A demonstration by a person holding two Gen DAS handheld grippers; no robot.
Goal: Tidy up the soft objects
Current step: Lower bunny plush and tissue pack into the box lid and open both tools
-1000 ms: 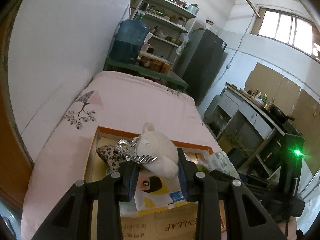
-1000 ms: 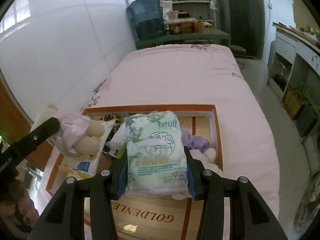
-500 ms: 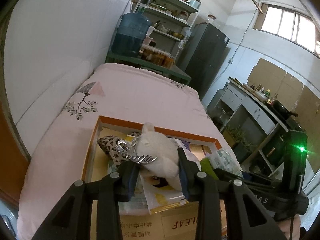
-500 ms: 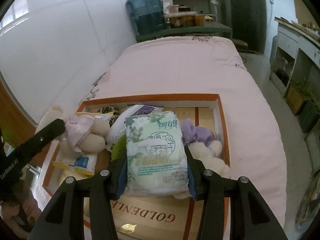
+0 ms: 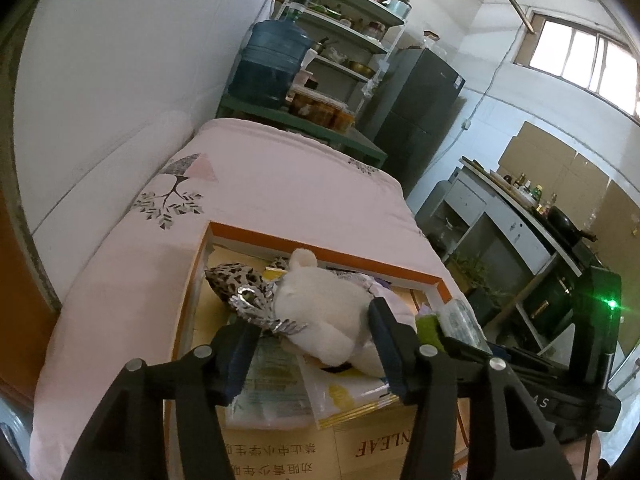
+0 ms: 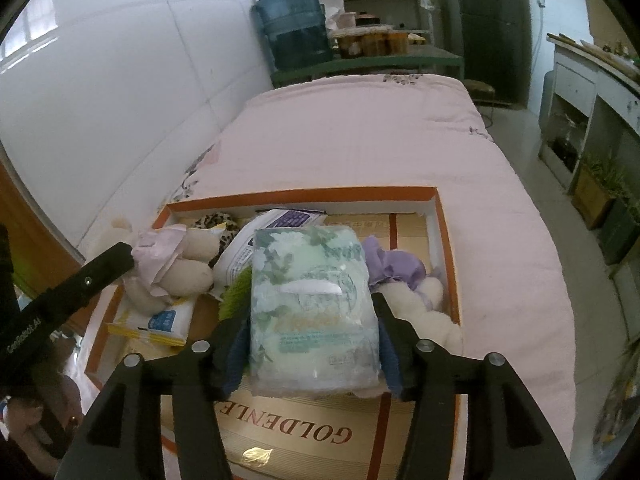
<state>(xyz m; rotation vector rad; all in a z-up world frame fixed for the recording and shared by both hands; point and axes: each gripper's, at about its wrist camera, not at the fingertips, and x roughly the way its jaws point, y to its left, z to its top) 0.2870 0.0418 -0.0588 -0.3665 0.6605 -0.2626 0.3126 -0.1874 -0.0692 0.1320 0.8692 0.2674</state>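
Opening right gripper (image 6: pixel 312 344) around a tissue pack (image 6: pixel 312 304). Over the cardboard box (image 6: pixel 444 232), near its front edge.

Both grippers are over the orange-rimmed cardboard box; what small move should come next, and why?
Probably lift both away. The left gripper is opening around the white plush bear, the right gripper around the green floral tissue pack; both items already lie inside the orange-rimmed cardboard box.

Cream plush bear (image 5: pixel 320 312), leopard-print fabric (image 5: pixel 232 280), green floral tissue pack (image 6: pixel 312 304), lilac cloth (image 6: pixel 394 264), orange-rimmed cardboard box (image 6: pixel 304 196), pale pink bedspread (image 6: pixel 360 132) with grey leaf print, blue water jug (image 6: pixel 294 26), black tongs (image 5: pixel 312 352)
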